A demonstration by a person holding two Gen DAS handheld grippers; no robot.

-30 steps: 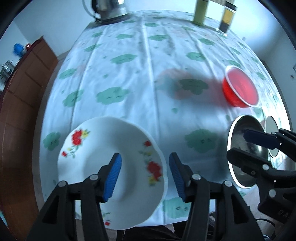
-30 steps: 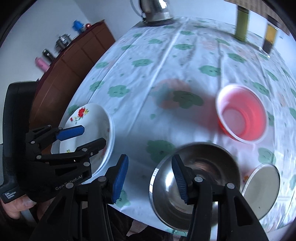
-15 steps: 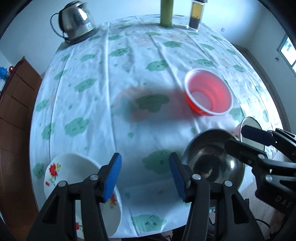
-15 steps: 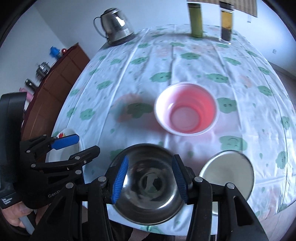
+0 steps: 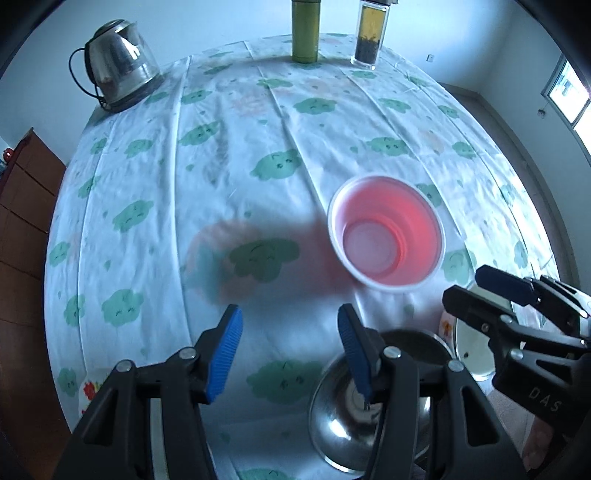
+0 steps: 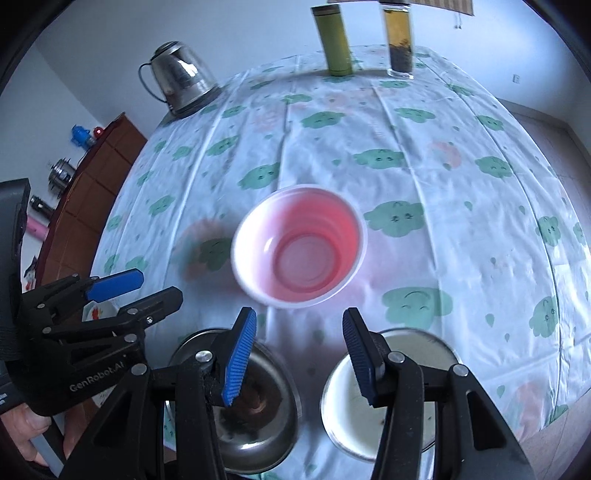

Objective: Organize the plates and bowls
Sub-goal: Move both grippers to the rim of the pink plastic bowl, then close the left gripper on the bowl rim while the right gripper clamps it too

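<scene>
A red plastic bowl (image 5: 386,230) (image 6: 301,245) stands mid-table. A steel bowl (image 5: 334,421) (image 6: 258,417) sits at the near edge, and a flat steel plate (image 5: 474,349) (image 6: 345,413) lies to its right. A sliver of the white floral plate (image 5: 86,389) (image 6: 96,312) shows at the near left. My left gripper (image 5: 290,350) is open and empty above the cloth, left of the steel bowl. My right gripper (image 6: 299,356) is open and empty, hovering over the gap between steel bowl and steel plate, just short of the red bowl.
A kettle (image 5: 118,79) (image 6: 181,79) stands at the far left of the table (image 5: 221,155). A green flask (image 5: 304,31) (image 6: 332,38) and a glass tea jar (image 5: 369,35) (image 6: 399,40) stand at the far edge. A brown cabinet (image 6: 92,177) is to the left.
Both grippers swung right and tilted up. The floral plate slid out of the left view, and the red bowl moved toward the centre of both views. Both grippers stayed open.
</scene>
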